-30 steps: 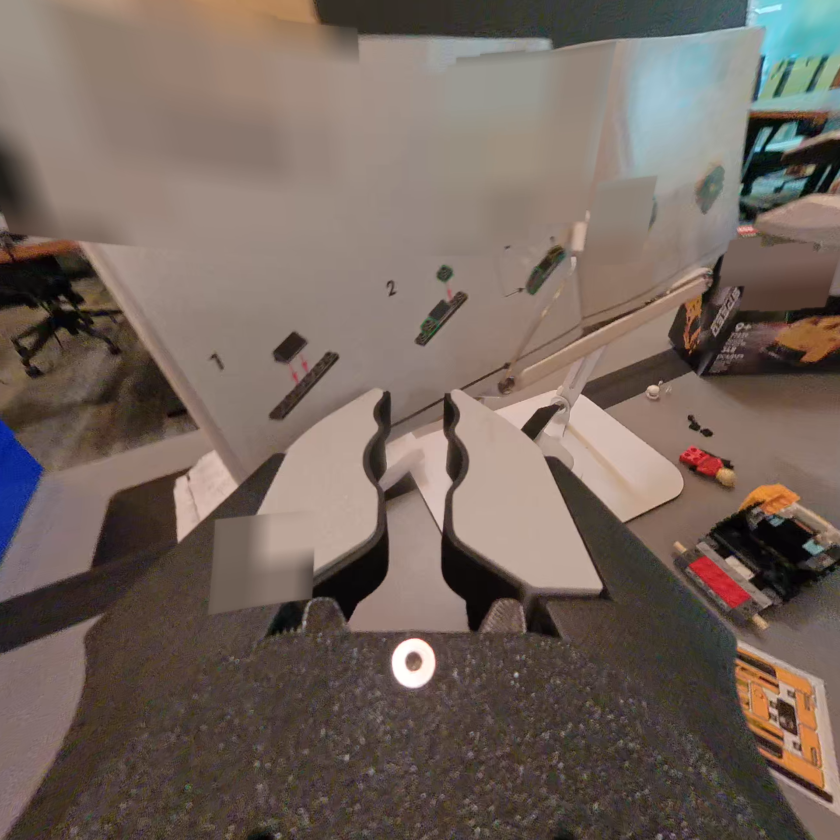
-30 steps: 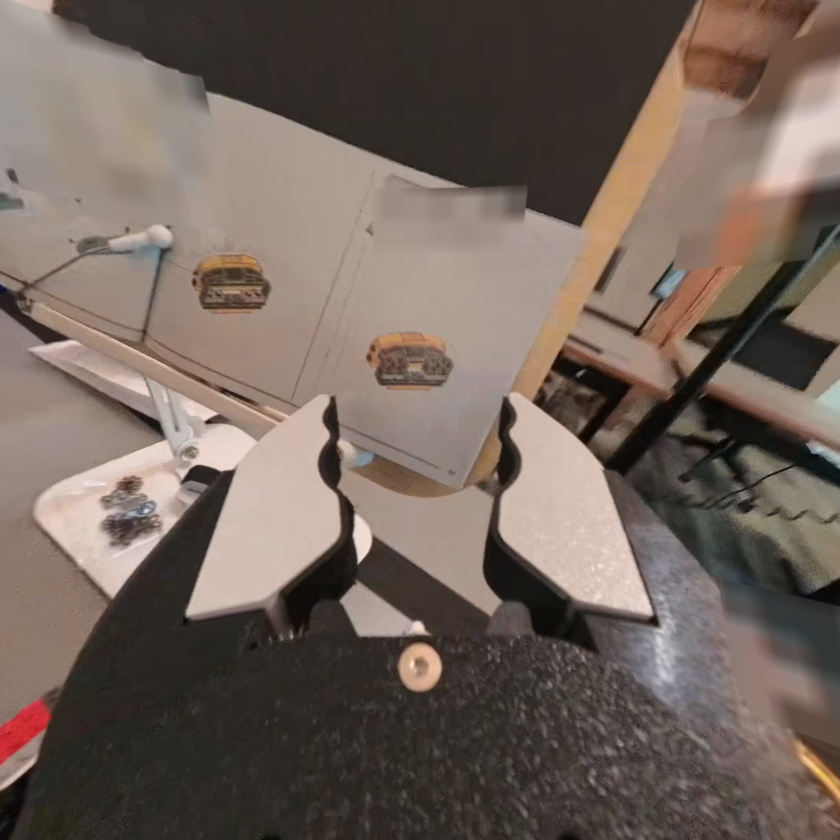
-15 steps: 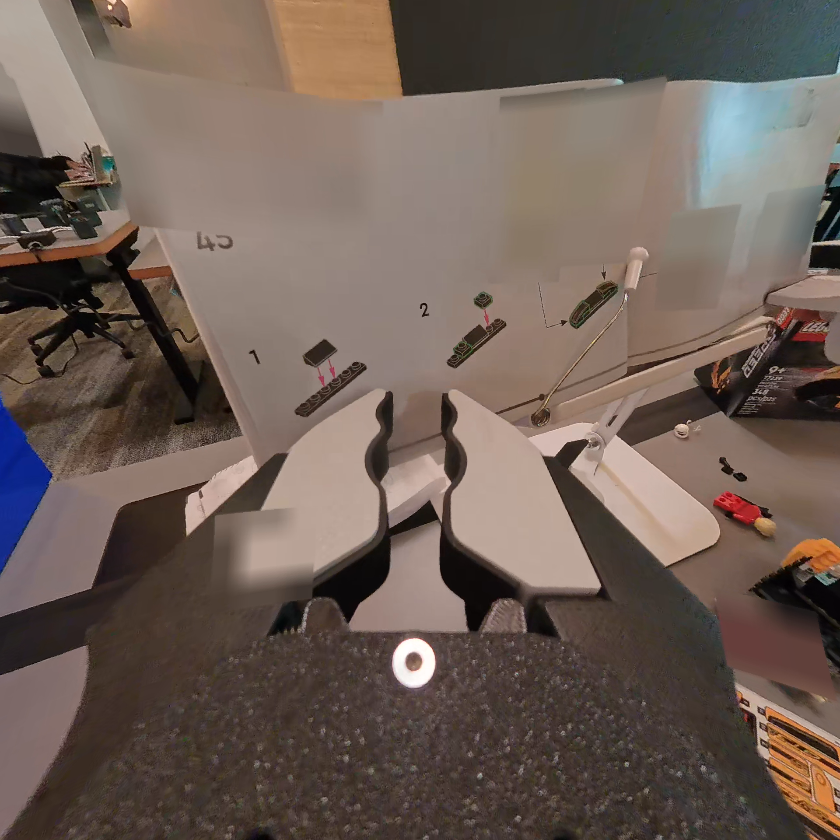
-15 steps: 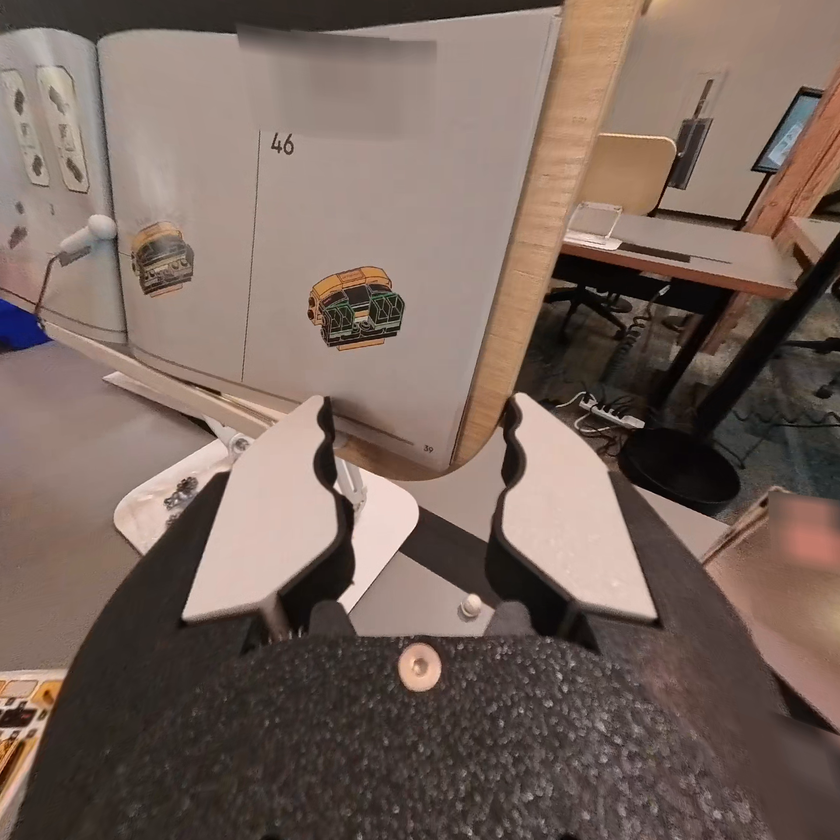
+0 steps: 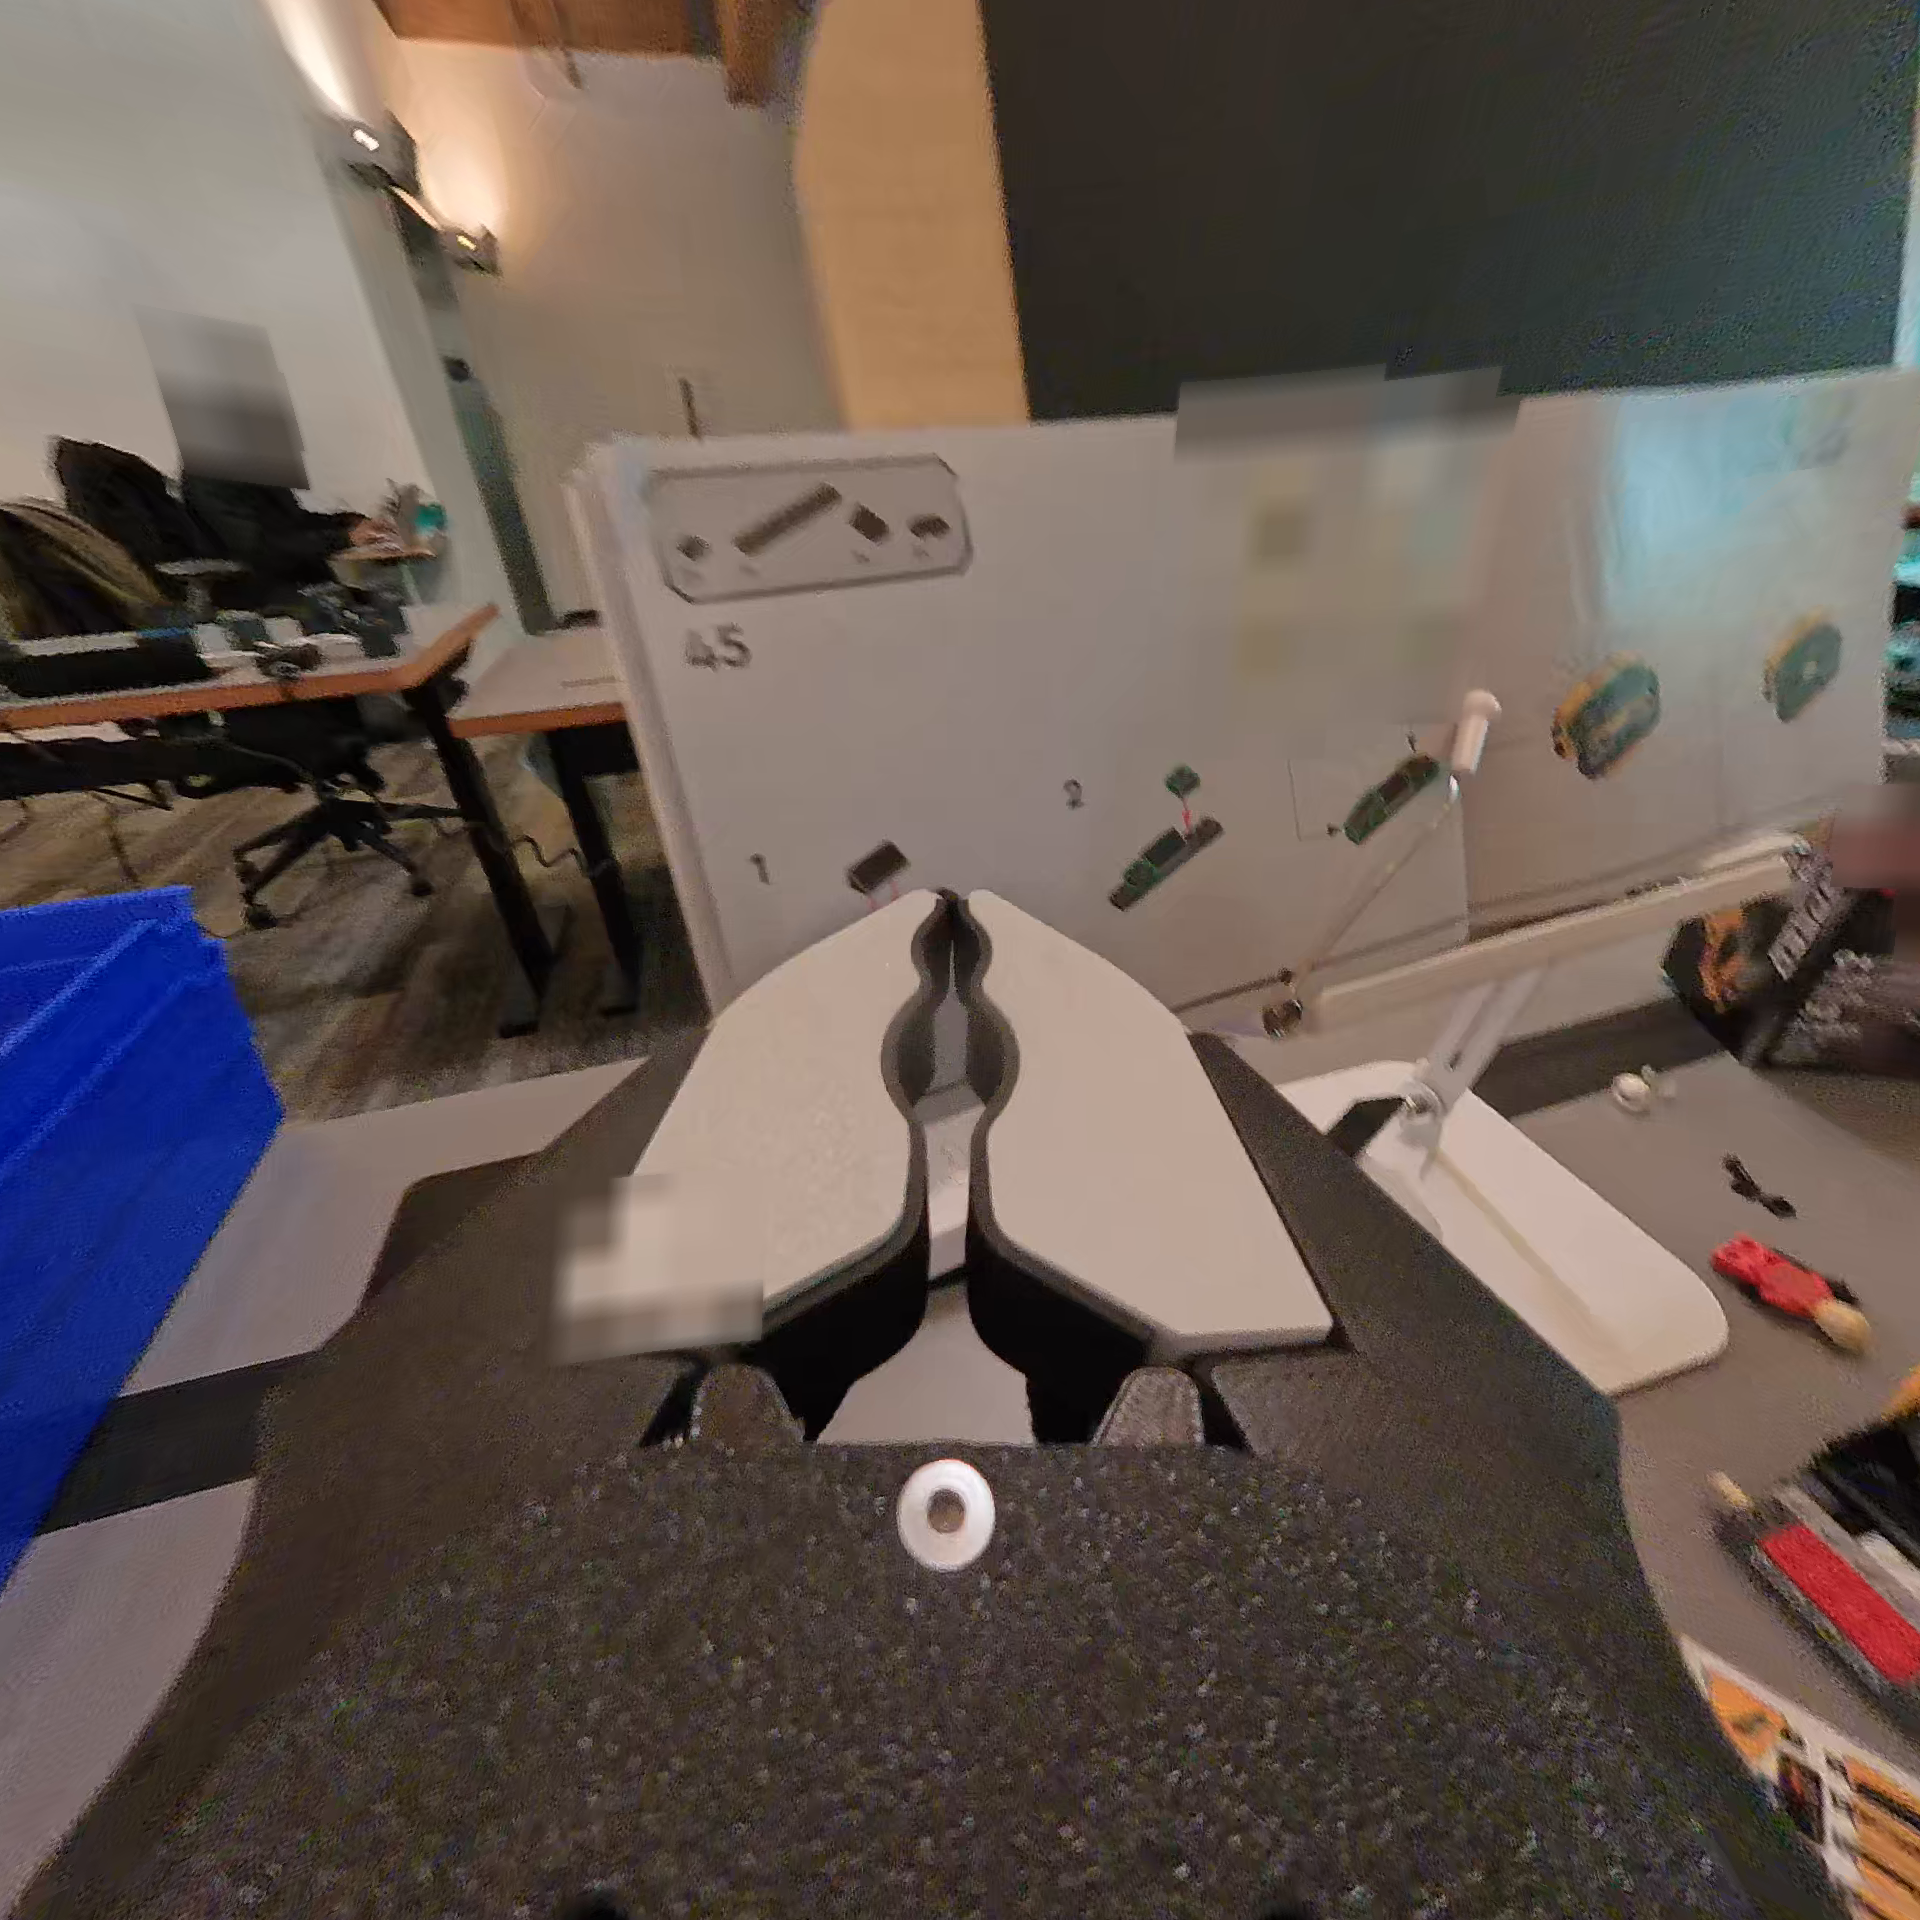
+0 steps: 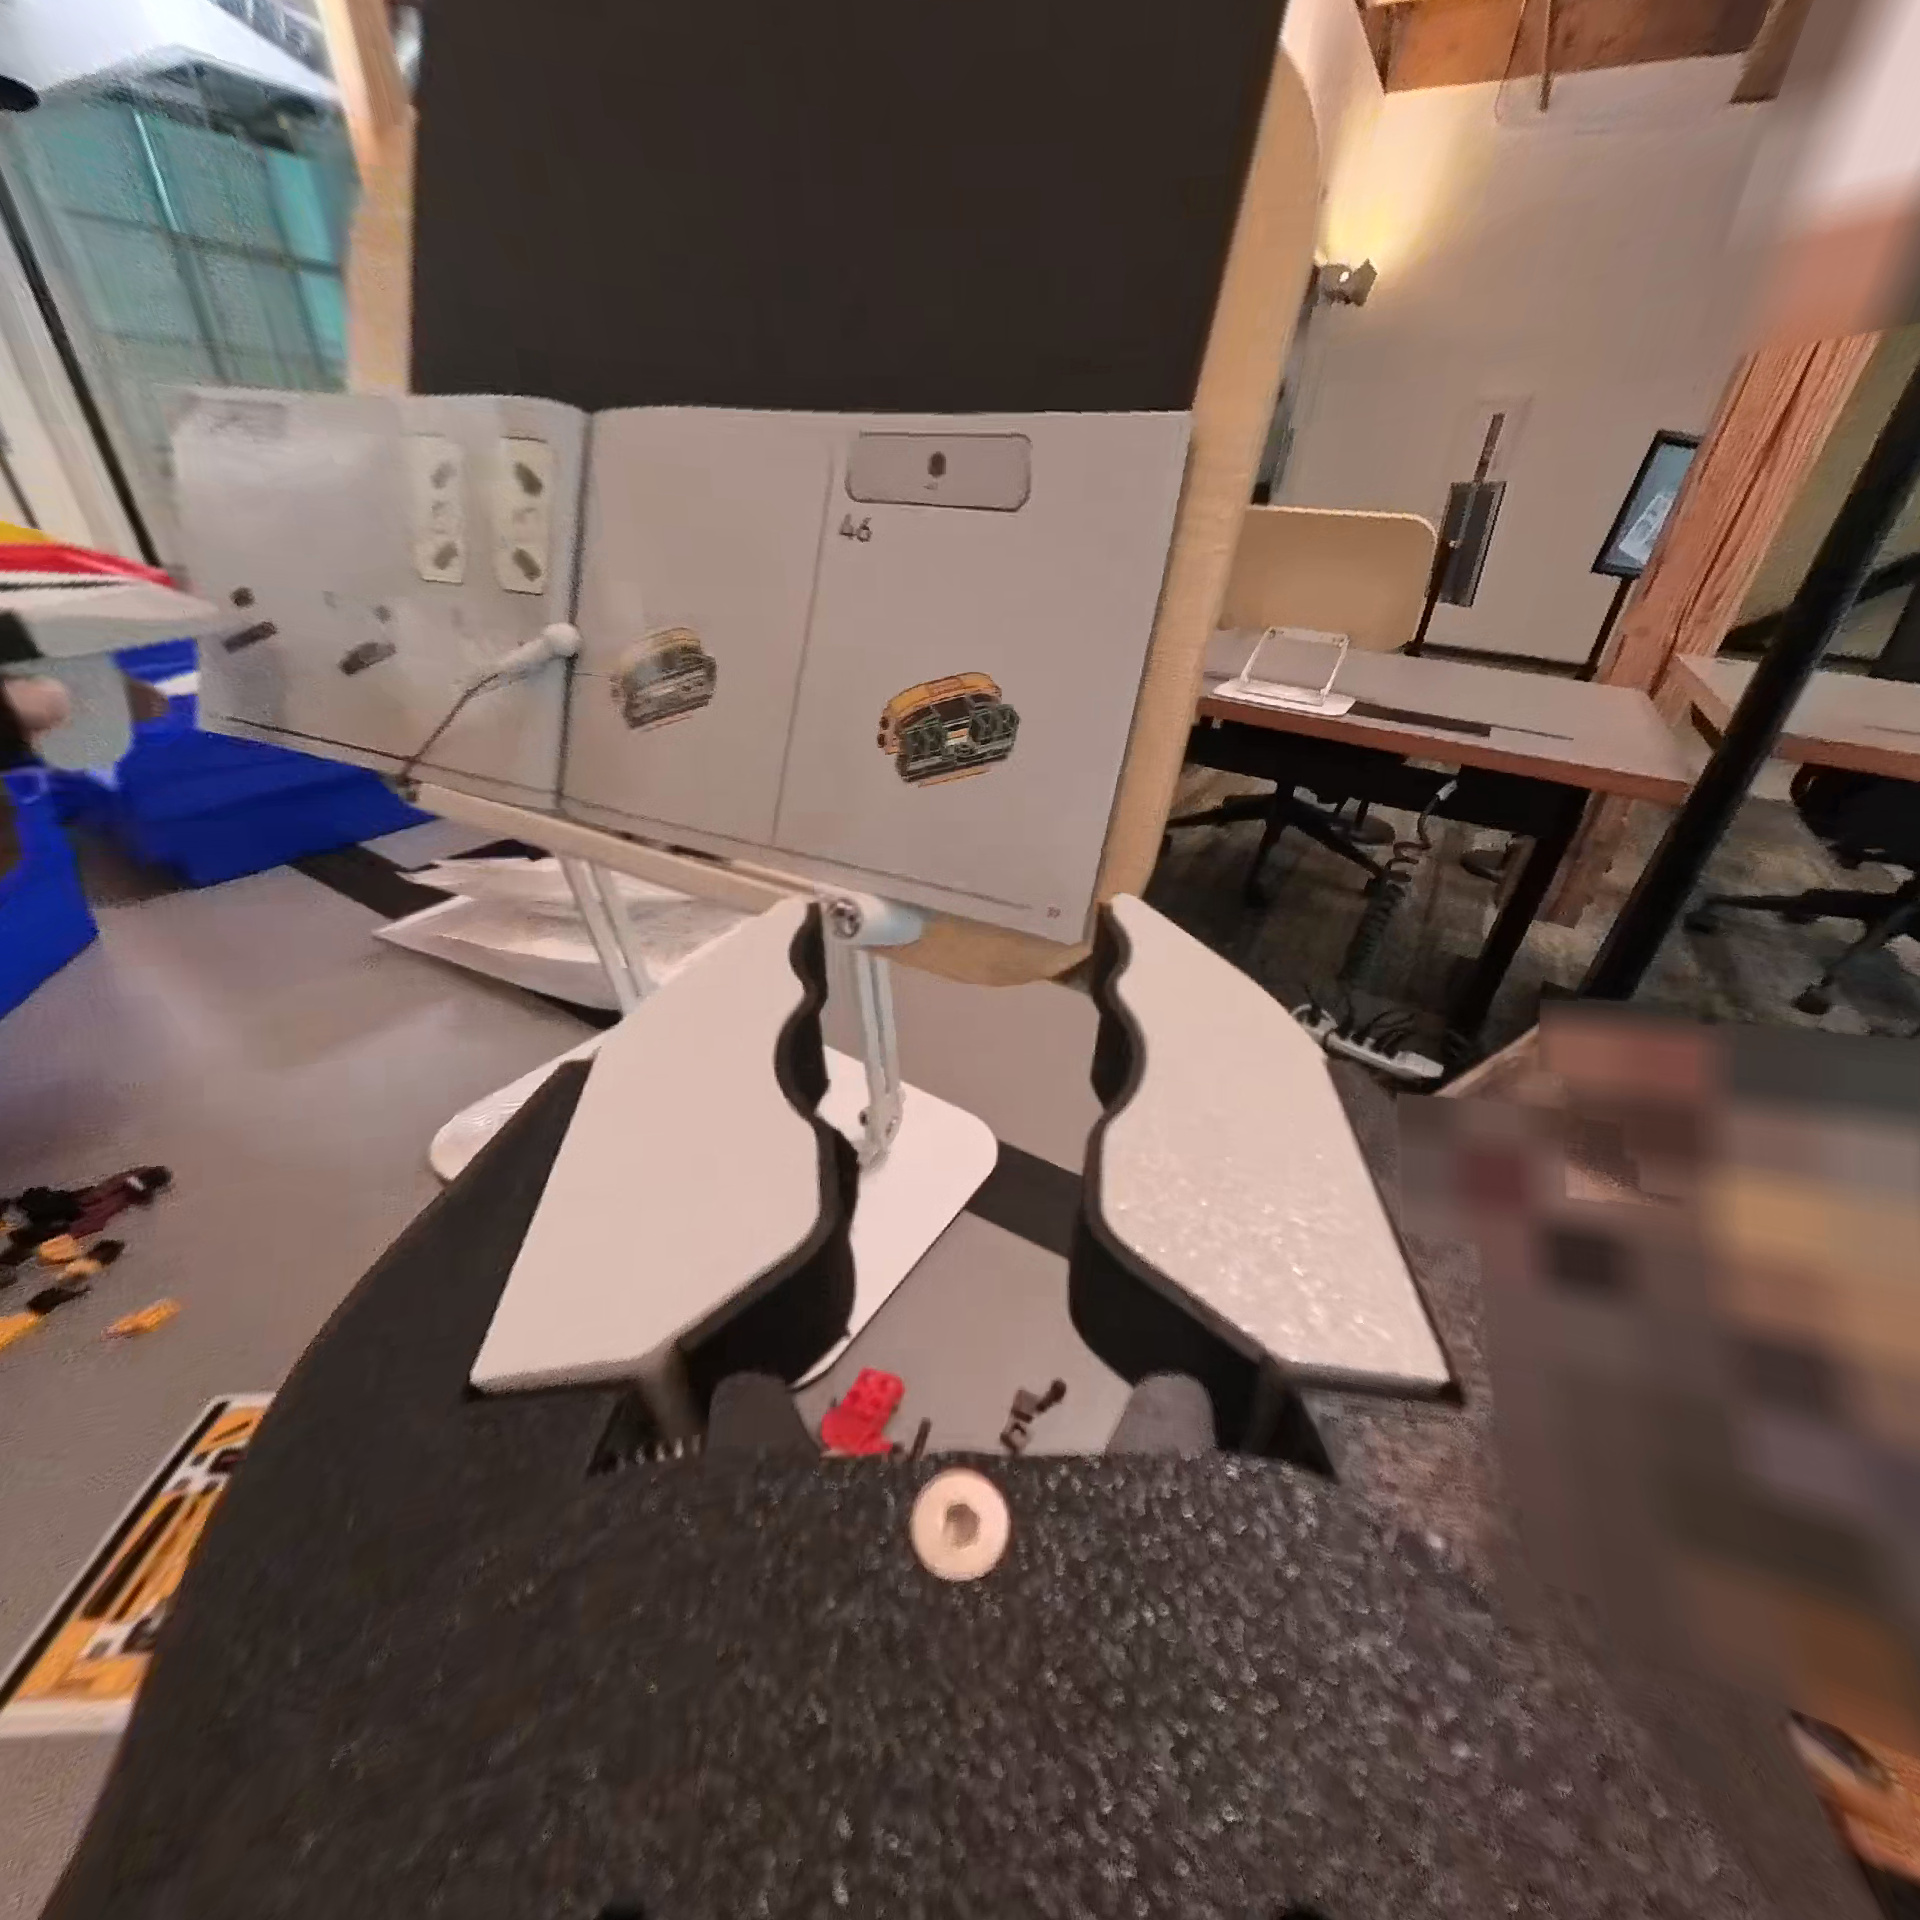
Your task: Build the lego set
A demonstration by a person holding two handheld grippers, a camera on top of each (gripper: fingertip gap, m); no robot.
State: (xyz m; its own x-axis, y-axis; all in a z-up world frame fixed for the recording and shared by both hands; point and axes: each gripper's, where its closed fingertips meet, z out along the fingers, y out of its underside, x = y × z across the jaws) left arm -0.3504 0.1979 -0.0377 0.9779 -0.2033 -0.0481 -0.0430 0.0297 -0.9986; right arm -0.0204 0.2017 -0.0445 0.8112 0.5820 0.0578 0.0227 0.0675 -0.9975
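The open instruction booklet (image 5: 1039, 675) stands on a white stand (image 5: 1538, 1236) on the grey table; it also shows in the right wrist view (image 6: 883, 644). My left gripper (image 5: 951, 906) is shut with its tips touching and nothing between them, raised in front of the booklet's left page. My right gripper (image 6: 956, 925) is open and empty, facing the right page. A partly built black, red and grey model (image 5: 1849, 1558) lies at the right edge. A red minifigure part (image 5: 1782, 1283) lies beside the stand and shows below my right gripper (image 6: 862, 1403).
Blue bins (image 5: 104, 1143) stand to the left. A sticker sheet (image 5: 1829, 1787) lies near the front. Loose orange and dark pieces (image 6: 62, 1247) lie scattered on the left. The set's box (image 5: 1766, 966) stands at the back right. Small black parts (image 5: 1756, 1184) lie on the table. The tips of one gripper are about 35 cm away from the tips of the other.
My left gripper has closed from slightly open to shut. Both grippers have pulled back from the booklet, so more of it and the room shows. The right gripper stays open.
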